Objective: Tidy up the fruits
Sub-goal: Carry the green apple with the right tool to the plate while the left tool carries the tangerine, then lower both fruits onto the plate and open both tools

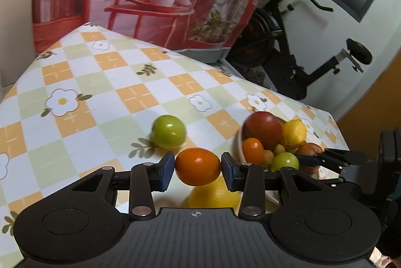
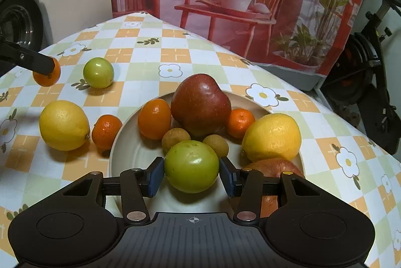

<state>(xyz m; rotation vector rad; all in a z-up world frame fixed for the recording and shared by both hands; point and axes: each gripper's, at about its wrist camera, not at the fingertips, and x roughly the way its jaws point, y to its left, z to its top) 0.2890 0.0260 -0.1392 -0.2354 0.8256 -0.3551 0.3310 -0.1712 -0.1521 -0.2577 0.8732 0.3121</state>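
Counter (image 2: 205, 52), checked floral vinyl cloth: open room at far left. Left hand-held gripper (image 1: 198, 169) clamps a glossy oval orange kumquat (image 1: 198, 166), raised above the cloth. Round green fruit (image 2: 98, 72), dimpled yellow lemon (image 2: 64, 125), small mandarin (image 2: 106, 131) crowd the beige plate (image 2: 122, 150). Right hand-held gripper (image 2: 191, 174) grips a smooth green fruit (image 2: 191, 166) over the plate, red apple (image 2: 200, 104) behind.

The bowl (image 2: 120, 142) sits on the counter (image 2: 200, 52), holding an apple (image 2: 200, 102) at its middle. Left of the bowl lie a mandarin (image 2: 106, 131) and a lemon (image 2: 64, 125), touching each other.
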